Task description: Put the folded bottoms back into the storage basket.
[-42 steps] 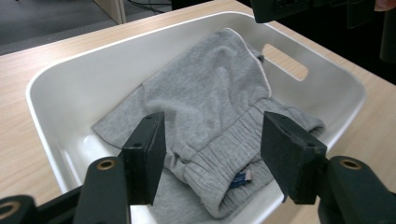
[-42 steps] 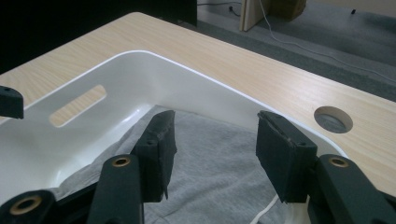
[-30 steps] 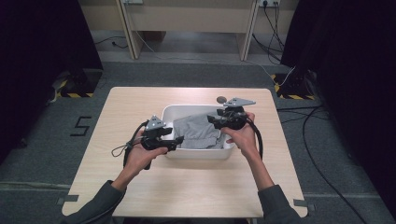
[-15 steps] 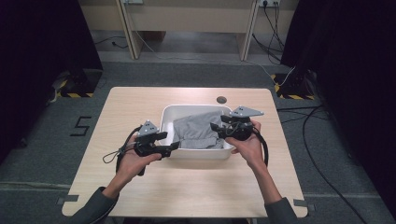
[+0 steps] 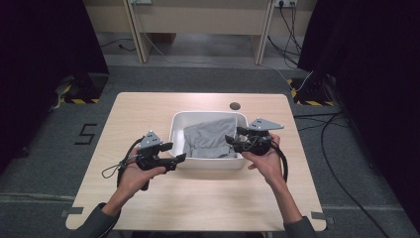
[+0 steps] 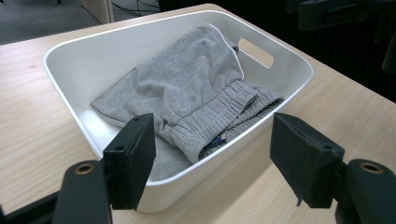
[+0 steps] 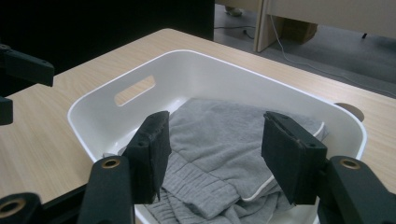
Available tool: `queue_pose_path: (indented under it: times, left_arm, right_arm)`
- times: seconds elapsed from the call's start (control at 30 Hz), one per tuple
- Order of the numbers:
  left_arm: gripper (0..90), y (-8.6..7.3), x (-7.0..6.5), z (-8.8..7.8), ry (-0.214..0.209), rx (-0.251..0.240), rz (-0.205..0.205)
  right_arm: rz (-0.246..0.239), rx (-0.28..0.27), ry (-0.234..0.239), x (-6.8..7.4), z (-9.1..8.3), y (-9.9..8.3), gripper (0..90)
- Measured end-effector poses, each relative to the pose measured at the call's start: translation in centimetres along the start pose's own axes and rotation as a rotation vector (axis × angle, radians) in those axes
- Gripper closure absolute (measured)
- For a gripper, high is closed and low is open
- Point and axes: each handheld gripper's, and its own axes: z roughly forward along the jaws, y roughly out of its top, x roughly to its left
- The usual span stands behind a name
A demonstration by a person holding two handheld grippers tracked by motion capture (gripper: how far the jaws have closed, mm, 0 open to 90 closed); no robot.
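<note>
Left claw [image 5: 174, 152], jaws just widened and released, stands outside the white bin's [image 5: 208, 164] left wall. Grey garment [image 5: 210, 137] lies folded inside the bin, mid-surface [image 5: 148, 198]. Right claw [image 5: 234, 140], likewise widened and empty, hovers over the right rim, apparently clearing away.

Glossy white plastic tub [image 5: 208, 163], soft grey knit cloth [image 5: 210, 136], matt wood-grain table [image 5: 148, 114]

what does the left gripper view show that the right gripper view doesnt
Left gripper view alone: the elastic waistband of the grey garment, bunched at the near wall, and the tub's handle slot on the far right.

Right gripper view alone: a round hole in the table beyond the tub, and floor cables.

Both: the white tub holding the garment on the wooden table, seen between open jaws gripping nothing.
</note>
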Motion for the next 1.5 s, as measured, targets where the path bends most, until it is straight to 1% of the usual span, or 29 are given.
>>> queue_pose_path:
  times: [0.1, 0.17, 0.2, 0.33, 0.37, 0.4, 0.5, 0.53, 0.6, 0.67, 0.73, 0.87, 0.9, 1.03, 1.13, 1.27, 1.43, 1.47, 1.5]
  left_arm:
    - [29.8, -0.1, 0.0, -0.3, 0.002, -0.001, -0.001]
    - [29.0, -0.1, 0.0, -0.5, 0.005, -0.003, 0.0]
    - [28.5, -0.2, 0.0, -0.6, 0.005, -0.004, 0.0]
    - [27.6, -0.4, -0.1, -0.8, 0.005, -0.004, -0.001]
    - [27.1, -0.5, -0.1, -0.8, 0.004, -0.002, 0.0]
    - [26.6, -0.6, -0.2, -0.8, 0.005, 0.001, -0.004]
    - [22.0, -0.7, -0.3, -1.0, 0.01, 0.01, -0.004]
    - [22.0, -0.8, -0.3, -1.1, 0.008, 0.006, -0.004]
    - [21.7, -0.9, -0.5, -1.3, 0.006, -0.003, -0.008]
    - [19.2, -1.0, -0.6, -1.5, 0.004, -0.006, -0.01]
    - [18.9, -1.3, -0.8, -1.7, 0.001, -0.006, -0.01]
    - [18.1, -1.8, -0.9, -2.0, 0.006, -0.01, -0.016]
    - [18.0, -2.0, -0.9, -2.1, 0.005, -0.01, -0.019]
    - [17.9, -2.6, -1.0, -2.4, 0.004, -0.007, -0.02]
    - [17.9, -3.0, -1.0, -2.7, 0.002, -0.012, -0.024]
    - [17.9, -3.7, -1.1, -3.0, 0.002, -0.013, -0.023]
    - [18.0, -4.9, -1.3, -2.7, 0.003, -0.004, -0.022]
    - [18.0, -5.2, -1.2, -2.6, 0.004, -0.001, -0.021]
    - [18.0, -5.4, -1.2, -2.5, 0.005, 0.0, -0.023]
  right_arm:
    - [-0.001, -0.009, 0.002, 0.3, -0.4, -0.3, 41.3]
    - [0.01, -0.016, 0.004, 0.4, -0.6, -0.5, 39.7]
    - [0.008, -0.015, 0.002, 0.3, -0.7, -0.6, 38.8]
    - [0.033, -0.024, 0.0, 0.2, -1.0, -1.1, 36.6]
    - [0.034, -0.019, -0.003, 0.2, -1.2, -1.2, 35.9]
    - [0.046, -0.021, -0.003, 0.1, -1.2, -1.4, 35.0]
    - [0.057, -0.021, -0.007, 0.0, -1.7, -1.7, 33.5]
    - [0.065, -0.025, -0.005, 0.1, -1.8, -1.8, 32.9]
    - [0.062, -0.026, -0.01, 0.0, -2.1, -2.0, 30.9]
    - [0.066, -0.027, -0.016, 0.1, -2.3, -2.3, 29.1]
    - [0.074, -0.022, -0.01, 0.1, -2.4, -2.7, 26.6]
    - [0.086, -0.021, -0.006, 0.2, -2.4, -3.2, 25.9]
    - [0.08, -0.02, -0.006, 0.2, -2.4, -3.4, 25.9]
    - [0.082, -0.014, -0.006, 0.3, -2.7, -4.0, 25.8]
    - [0.077, -0.004, -0.019, 0.4, -3.0, -4.6, 25.9]
    - [0.073, 0.003, -0.022, 0.5, -3.4, -5.2, 25.8]
    - [0.063, 0.009, -0.028, 0.9, -3.9, -6.2, 25.8]
    - [0.071, 0.011, -0.025, 1.1, -4.0, -6.4, 25.6]
    - [0.065, 0.009, -0.026, 1.1, -4.1, -6.7, 25.5]
